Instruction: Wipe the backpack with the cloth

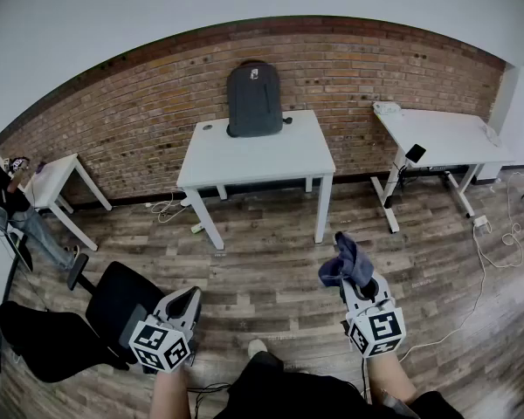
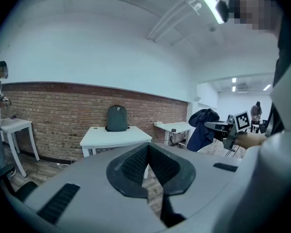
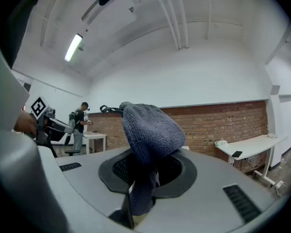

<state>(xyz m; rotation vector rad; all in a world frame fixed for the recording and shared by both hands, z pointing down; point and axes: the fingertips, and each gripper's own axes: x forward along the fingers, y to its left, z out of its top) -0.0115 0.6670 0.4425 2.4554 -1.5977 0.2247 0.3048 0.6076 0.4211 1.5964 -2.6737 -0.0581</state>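
Backpack (image 1: 254,99) stands upright on the far bench (image 1: 271,160) in the head view. Left gripper view: left tongs (image 2: 148,152) clenched, empty. Right gripper view: right tongs (image 3: 144,166) grasp the cloth (image 3: 150,127); walk closer, I'd judge, keeping that pinch firm.

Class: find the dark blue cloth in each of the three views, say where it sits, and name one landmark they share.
Head view: lower right, the cloth held in the right gripper.
Left gripper view: right of centre, hanging from that gripper.
Right gripper view: dead centre, clamped between the fingers.
Shared landmark: the brick wall, behind in every view.
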